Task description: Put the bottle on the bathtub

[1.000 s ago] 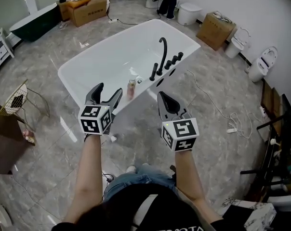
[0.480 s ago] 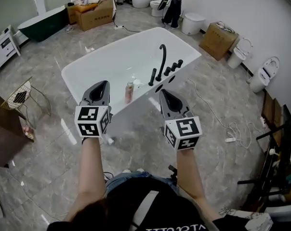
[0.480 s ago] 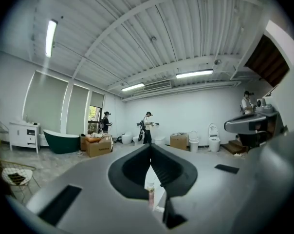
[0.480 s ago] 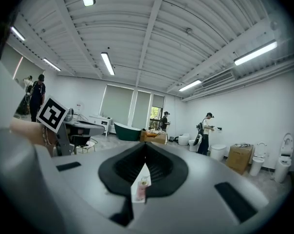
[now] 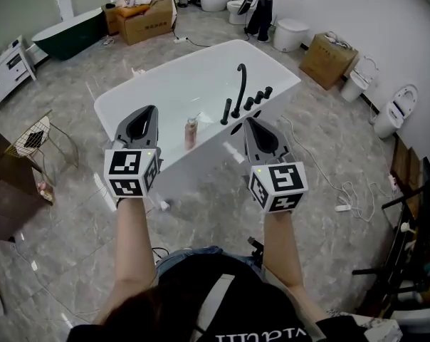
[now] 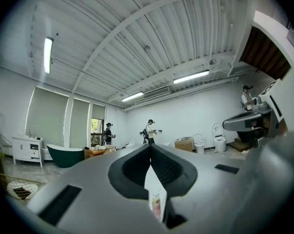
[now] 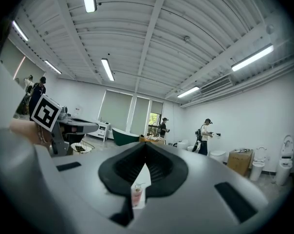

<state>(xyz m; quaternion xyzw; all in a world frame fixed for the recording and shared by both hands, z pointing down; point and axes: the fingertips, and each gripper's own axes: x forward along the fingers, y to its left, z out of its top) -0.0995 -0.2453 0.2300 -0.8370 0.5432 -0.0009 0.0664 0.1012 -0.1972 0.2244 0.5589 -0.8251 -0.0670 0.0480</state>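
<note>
My left hand-held gripper (image 5: 147,114) was pressed together, held nothing. Right hand-held gripper (image 5: 252,123) same. Bottle (image 5: 191,132) stood on bathtub (image 5: 280,84) edge, near black tap (image 5: 240,84). Edge looked narrow: small bump could have tipped bottle into tub or onto floor.

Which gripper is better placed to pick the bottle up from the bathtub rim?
Left, probably: the left gripper is slightly nearer the bottle on the bathtub rim than the right gripper. Both are shut and empty.
</note>
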